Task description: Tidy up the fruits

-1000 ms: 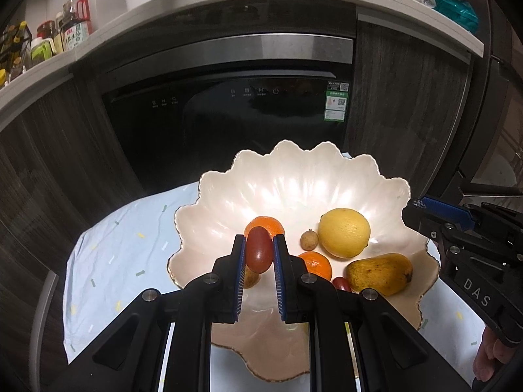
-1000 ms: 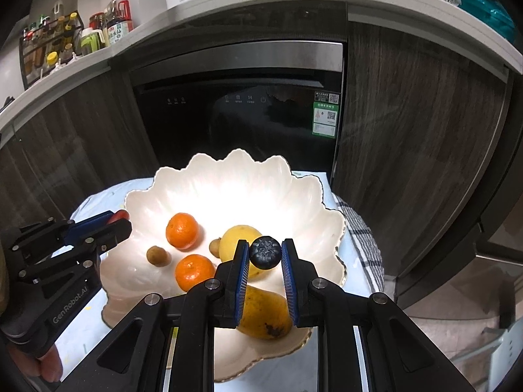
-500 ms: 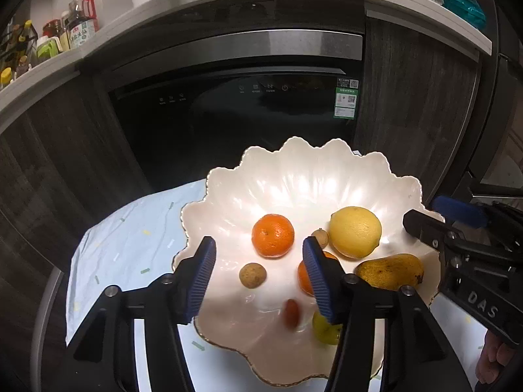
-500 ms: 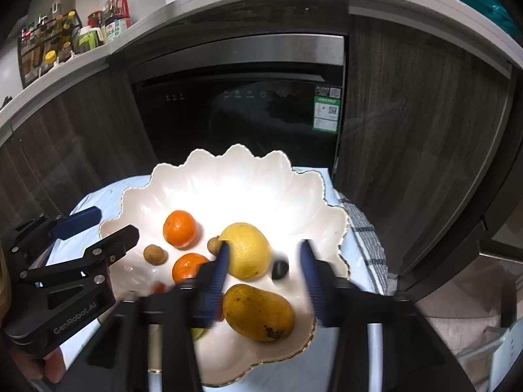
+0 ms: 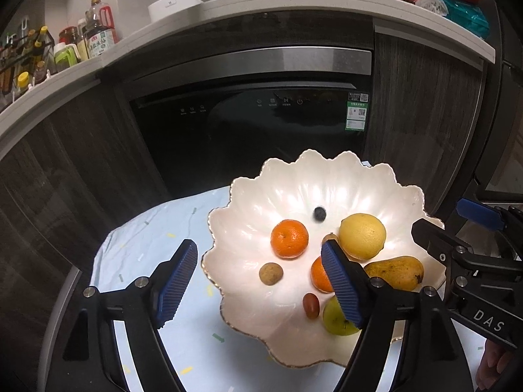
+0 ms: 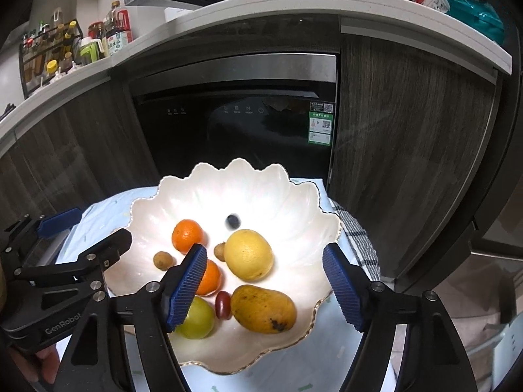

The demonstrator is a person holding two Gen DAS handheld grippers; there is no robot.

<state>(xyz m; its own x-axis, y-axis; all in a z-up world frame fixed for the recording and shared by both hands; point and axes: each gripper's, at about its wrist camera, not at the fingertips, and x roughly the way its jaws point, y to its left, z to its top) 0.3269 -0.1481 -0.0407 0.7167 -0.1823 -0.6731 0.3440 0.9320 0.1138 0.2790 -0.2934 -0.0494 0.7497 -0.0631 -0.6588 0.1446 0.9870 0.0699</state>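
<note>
A white scalloped bowl (image 5: 248,215) (image 6: 294,202) holds the fruit. In it lie a lemon (image 5: 362,236) (image 6: 248,254), two tangerines (image 5: 289,238) (image 6: 187,235), a mango (image 5: 395,272) (image 6: 263,309), a green fruit (image 6: 196,318), a small red fruit (image 5: 310,305) (image 6: 223,305), a brown longan (image 5: 270,273) (image 6: 162,260) and a blurred blueberry (image 5: 319,213) (image 6: 232,220). My left gripper (image 5: 260,277) is open and empty above the bowl's near left rim. My right gripper (image 6: 264,282) is open and empty above the bowl's near side.
The bowl stands on a pale blue cloth (image 5: 153,245) over a small round table. A checked towel (image 6: 356,235) lies at the bowl's right. A black built-in appliance (image 5: 248,124) and dark wood cabinets stand behind. Bottles (image 5: 98,32) line the counter above.
Both grippers opened wide and drew back. The left let go of the small red fruit and the right let go of the blueberry; both now lie in the bowl.
</note>
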